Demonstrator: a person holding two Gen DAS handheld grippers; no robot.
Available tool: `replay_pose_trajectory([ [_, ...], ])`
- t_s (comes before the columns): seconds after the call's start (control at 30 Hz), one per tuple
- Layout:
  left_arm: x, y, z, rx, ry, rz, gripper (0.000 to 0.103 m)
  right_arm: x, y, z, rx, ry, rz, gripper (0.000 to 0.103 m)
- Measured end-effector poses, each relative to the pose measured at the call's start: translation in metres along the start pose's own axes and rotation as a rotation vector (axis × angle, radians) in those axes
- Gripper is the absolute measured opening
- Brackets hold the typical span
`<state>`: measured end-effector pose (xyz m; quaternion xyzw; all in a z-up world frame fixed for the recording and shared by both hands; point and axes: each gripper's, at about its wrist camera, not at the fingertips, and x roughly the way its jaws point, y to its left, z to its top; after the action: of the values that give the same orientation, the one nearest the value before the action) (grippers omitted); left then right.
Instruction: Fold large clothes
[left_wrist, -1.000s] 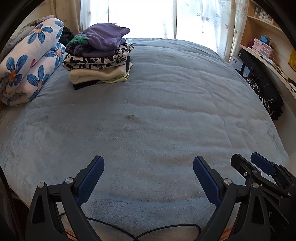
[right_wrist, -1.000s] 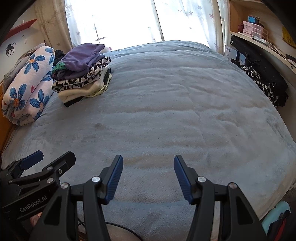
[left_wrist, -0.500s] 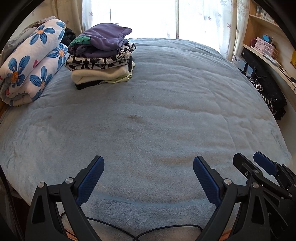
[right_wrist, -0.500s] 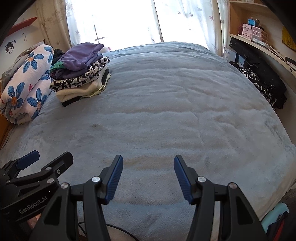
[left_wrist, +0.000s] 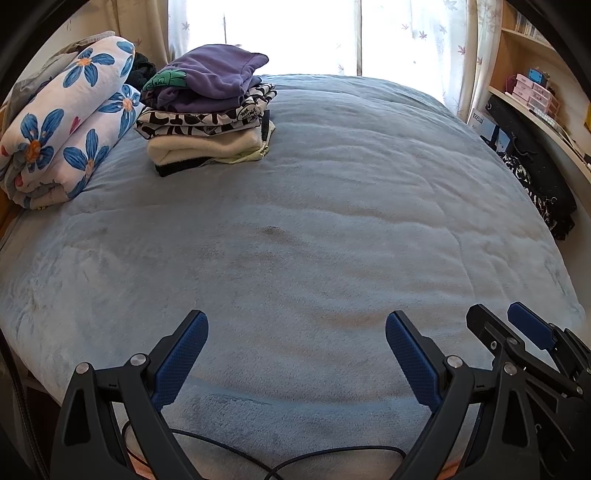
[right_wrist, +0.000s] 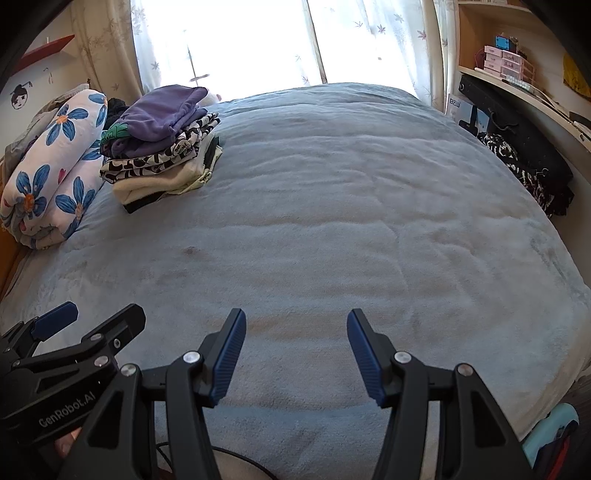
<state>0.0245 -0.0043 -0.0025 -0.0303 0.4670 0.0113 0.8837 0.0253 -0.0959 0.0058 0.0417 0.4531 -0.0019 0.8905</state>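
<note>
The left gripper (left_wrist: 296, 334) and the right gripper (right_wrist: 293, 332) hang side by side over the near edge of the bed (left_wrist: 332, 221), both angled down at its blue blanket. Each has its fingers (left_wrist: 181, 358) spread, with nothing between them. The stack of folded clothes (left_wrist: 207, 110), a purple garment on top, sits at the far left of the bed, well apart from both grippers and just beside a rolled floral quilt (left_wrist: 62, 125).
</note>
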Motion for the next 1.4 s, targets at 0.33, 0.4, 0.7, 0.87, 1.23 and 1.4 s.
replay_pose_trajectory([
  [0.33,-0.0009,0.0021,-0.0008,-0.008,0.000,0.008,0.096,-0.0003,0.0023,0.0006,-0.001,0.001,0.000,0.057],
  [0.4,-0.0011,0.0019,-0.0012,-0.009,0.001,0.009,0.096,-0.0006,0.0034,0.0010,-0.001,0.001,-0.001,0.057],
  [0.7,-0.0016,0.0039,-0.0020,-0.010,0.002,0.010,0.096,-0.0001,0.0047,0.0010,0.000,0.002,0.000,0.057],
  [0.87,-0.0016,0.0054,-0.0025,-0.010,0.003,0.011,0.096,0.0000,0.0044,0.0011,-0.002,0.001,0.000,0.057],
  [1.23,-0.0018,0.0080,-0.0070,-0.016,0.005,0.012,0.096,0.0004,0.0062,0.0007,-0.002,0.001,0.000,0.057],
  [1.4,-0.0018,0.0078,-0.0072,-0.016,0.006,0.012,0.096,0.0002,0.0069,0.0001,-0.001,0.001,-0.001,0.057],
])
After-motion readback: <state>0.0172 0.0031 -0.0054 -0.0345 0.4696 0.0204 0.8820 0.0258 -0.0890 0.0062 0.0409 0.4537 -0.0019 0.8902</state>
